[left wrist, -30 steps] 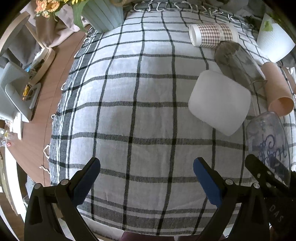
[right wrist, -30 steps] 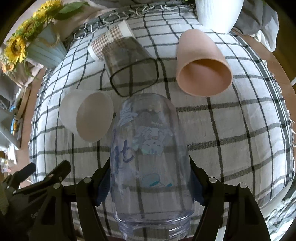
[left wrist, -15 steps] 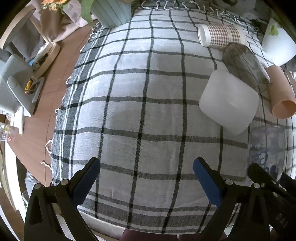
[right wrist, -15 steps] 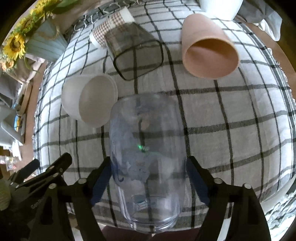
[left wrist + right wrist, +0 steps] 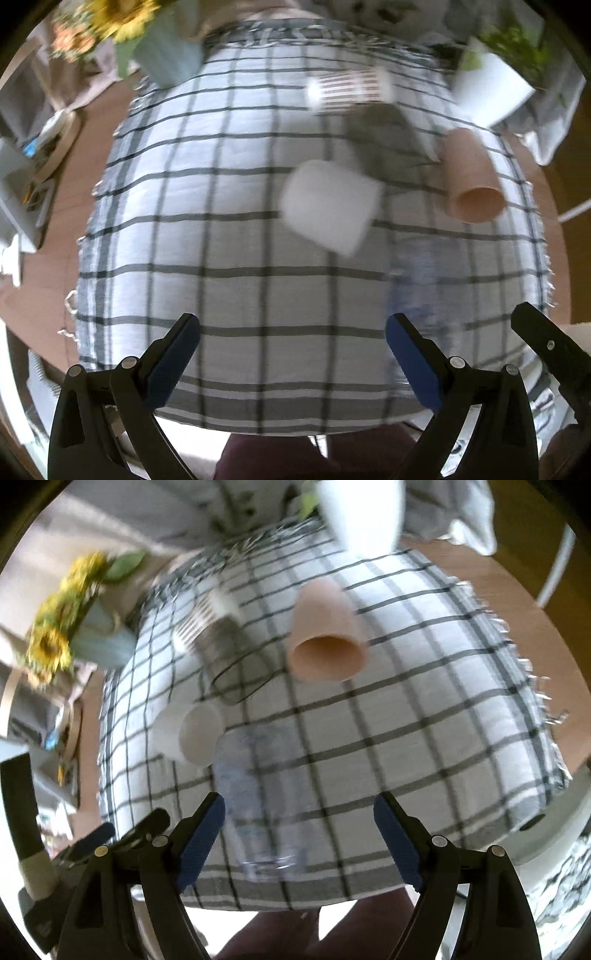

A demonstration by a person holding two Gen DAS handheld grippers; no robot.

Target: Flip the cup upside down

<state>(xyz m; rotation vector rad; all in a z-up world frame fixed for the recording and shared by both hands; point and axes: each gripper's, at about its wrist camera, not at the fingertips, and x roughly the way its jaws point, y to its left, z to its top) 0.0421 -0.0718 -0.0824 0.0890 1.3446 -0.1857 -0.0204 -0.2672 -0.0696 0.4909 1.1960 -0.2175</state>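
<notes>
Both hand-held grippers spread wide, right hand-held gripper (image 5: 299, 834) released, clear cup (image 5: 258, 805) seemingly resting on checked cloth (image 5: 424, 738)

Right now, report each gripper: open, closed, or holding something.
Left gripper: open, jaws wide apart, holding nothing.
Right gripper: open, jaws spread; the clear cup stands on the cloth between them, not gripped.

I see a home dining spot: checked tablecloth (image 5: 229, 229) centre frame, sunflower vase (image 5: 99, 642) upper left, wooden table (image 5: 480, 587) upper right.
</notes>
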